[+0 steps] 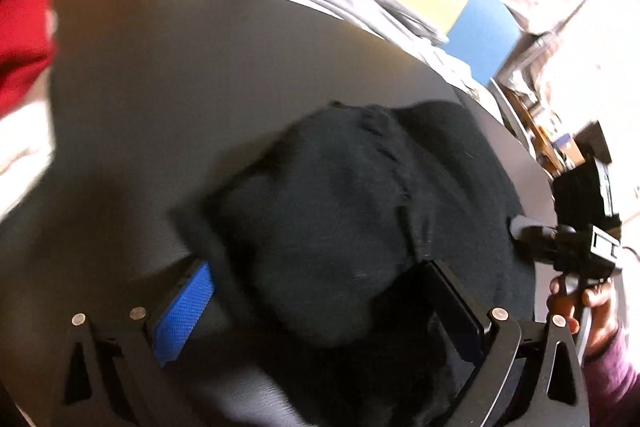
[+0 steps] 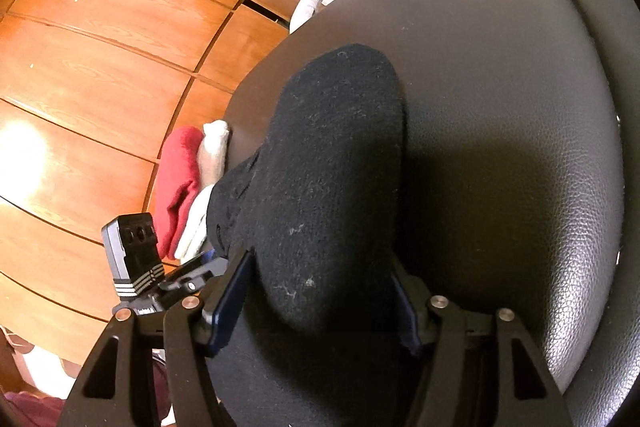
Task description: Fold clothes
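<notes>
1 black sock (image 2: 332, 183) lies along the dark leather surface (image 2: 520, 155), one end reaching between the 2 spread fingers of the right gripper (image 2: 320, 311), the other bunched between those of the left gripper (image 1: 320, 311). Both sets of jaws stand released around the cloth; neither visibly pinches it. Holding opposite ends this way would suit bringing one end over the other. Red and white folded cloths (image 2: 188, 183) sit just beside the sock at the surface's edge, likely a stack of finished pieces.
</notes>
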